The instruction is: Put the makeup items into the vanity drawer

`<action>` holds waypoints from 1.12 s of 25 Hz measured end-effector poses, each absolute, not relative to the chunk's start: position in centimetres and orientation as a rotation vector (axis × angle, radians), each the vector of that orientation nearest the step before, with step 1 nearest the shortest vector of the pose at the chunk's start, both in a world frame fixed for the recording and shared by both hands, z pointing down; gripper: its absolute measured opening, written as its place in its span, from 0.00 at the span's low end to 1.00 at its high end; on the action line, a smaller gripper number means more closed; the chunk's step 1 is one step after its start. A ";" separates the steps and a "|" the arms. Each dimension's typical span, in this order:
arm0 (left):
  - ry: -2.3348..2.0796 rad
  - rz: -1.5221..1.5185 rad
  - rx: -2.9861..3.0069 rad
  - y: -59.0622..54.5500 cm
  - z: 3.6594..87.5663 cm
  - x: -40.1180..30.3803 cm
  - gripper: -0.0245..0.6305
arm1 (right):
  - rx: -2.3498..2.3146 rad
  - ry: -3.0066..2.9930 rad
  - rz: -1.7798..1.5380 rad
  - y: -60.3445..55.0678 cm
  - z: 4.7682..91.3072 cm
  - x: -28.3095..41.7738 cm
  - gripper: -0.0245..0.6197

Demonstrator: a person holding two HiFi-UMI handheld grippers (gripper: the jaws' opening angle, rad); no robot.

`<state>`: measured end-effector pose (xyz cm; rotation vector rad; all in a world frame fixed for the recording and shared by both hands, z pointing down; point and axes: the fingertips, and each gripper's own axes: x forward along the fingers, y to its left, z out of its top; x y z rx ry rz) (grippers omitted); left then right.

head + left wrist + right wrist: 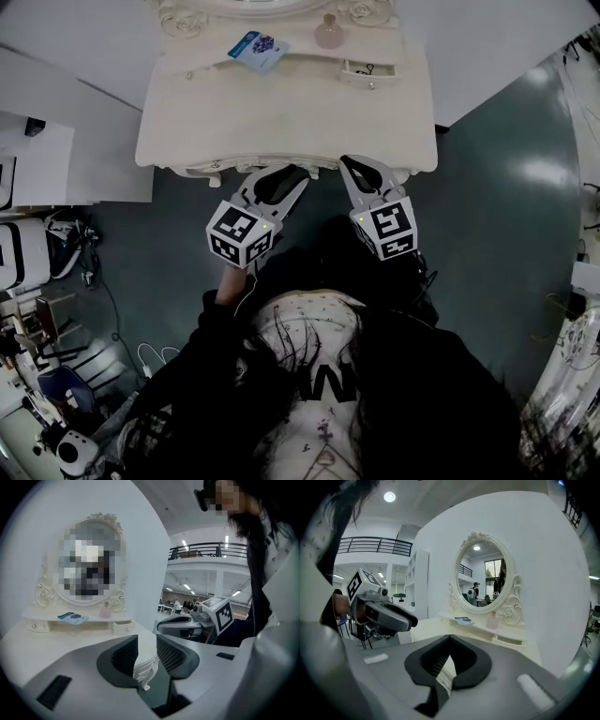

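Both empty: L gripper [146, 643] part-open, R gripper [450, 639] closed; pink bottle [329, 33], blue packet [258, 49] well beyond them.

packet [257, 49] on vanity shelf [192, 58], bottle [329, 33] right of it

The head camera is looking steeply down. Both gripper cameras are facing low across the cream carved vanity table [281, 112], which all views are sharing.
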<state>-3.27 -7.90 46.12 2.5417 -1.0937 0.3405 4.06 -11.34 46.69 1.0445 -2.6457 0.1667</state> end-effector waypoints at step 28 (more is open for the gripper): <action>-0.930 0.253 2.640 3.3 45.2 -8.5 0.22 | 1.163 -2.556 0.124 2.8 45.7 -1.7 0.05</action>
